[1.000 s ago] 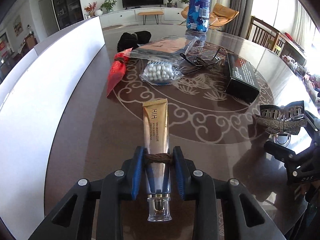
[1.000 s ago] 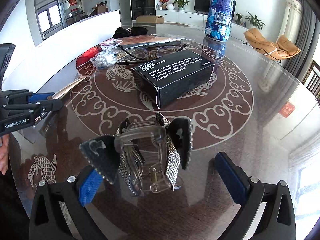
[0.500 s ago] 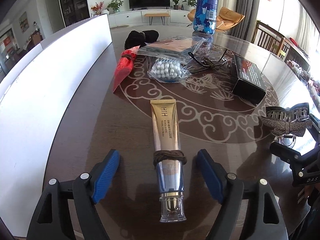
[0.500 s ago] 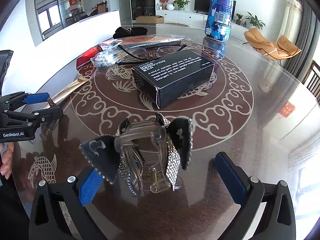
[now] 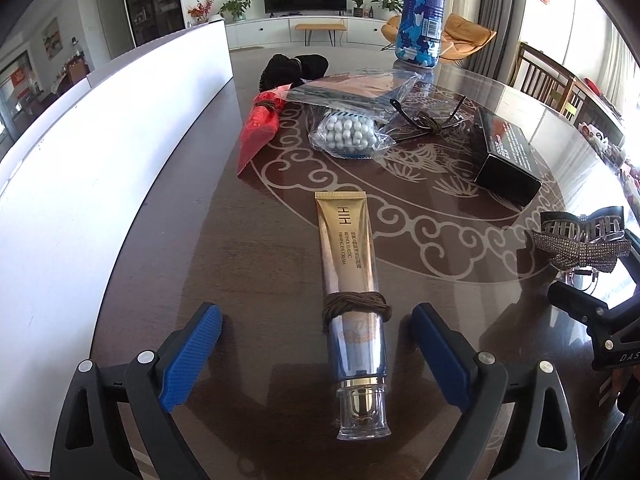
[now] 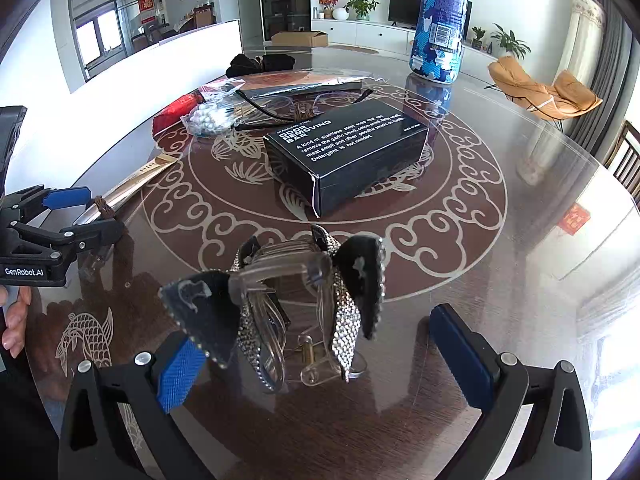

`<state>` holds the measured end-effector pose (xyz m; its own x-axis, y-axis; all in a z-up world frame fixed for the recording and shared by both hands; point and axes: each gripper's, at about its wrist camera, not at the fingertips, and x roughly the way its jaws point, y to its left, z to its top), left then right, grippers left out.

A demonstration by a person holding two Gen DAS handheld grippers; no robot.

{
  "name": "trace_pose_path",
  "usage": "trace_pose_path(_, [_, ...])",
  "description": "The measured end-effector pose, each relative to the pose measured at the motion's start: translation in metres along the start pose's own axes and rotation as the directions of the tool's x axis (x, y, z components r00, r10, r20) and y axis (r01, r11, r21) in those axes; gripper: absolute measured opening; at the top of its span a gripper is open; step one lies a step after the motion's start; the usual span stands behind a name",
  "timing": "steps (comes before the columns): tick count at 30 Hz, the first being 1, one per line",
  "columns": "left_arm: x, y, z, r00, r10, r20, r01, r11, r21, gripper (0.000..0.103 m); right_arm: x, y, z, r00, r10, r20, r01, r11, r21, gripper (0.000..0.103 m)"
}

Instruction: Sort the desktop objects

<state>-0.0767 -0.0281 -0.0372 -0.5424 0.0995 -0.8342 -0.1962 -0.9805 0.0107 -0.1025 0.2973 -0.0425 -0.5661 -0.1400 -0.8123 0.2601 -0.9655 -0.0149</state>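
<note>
A gold cream tube [image 5: 348, 264] with a brown hair tie around it lies flat on the dark glass table [image 5: 180, 240], cap towards me. My left gripper [image 5: 314, 320] straddles the tube's lower half. Its jaws are opening and stand wide, and neither blue pad touches the tube. From the right wrist view the same gripper [image 6: 80, 216] and tube [image 6: 136, 184] sit at the left edge. A rhinestone bow hair clip [image 6: 296, 300] rests on the table between the open fingers of my right gripper [image 6: 316, 336]; the right pad is well clear of it.
A black box [image 6: 348, 156] lies mid-table, with glasses [image 5: 428, 120], a bag of white beads [image 5: 348, 136], a red packet [image 5: 258, 132] and a clear bag [image 5: 352, 88] beyond. A blue bottle [image 6: 440, 20] stands at the back. A white panel [image 5: 100, 140] borders the left side.
The left gripper's jaws went from shut on the tube to wide apart, leaving the tube lying on the table. The right gripper and the hair clip have not moved.
</note>
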Motion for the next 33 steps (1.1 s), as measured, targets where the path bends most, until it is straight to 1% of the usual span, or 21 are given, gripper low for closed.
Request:
trace_pose_path(3, [0.0009,0.0006,-0.0010,1.000,0.000,-0.014,0.000,1.000,0.001,0.103,0.0000,-0.0001,0.0000,1.000,0.000,0.000,0.000,1.000,0.000,0.103])
trace_pose_path(33, [-0.0008,0.0006,-0.0021,1.000,0.002,-0.015,-0.002,1.000,-0.004,0.103,-0.0006,-0.0001,-0.0004,1.000,0.000,0.000,0.000,1.000,0.002,0.103])
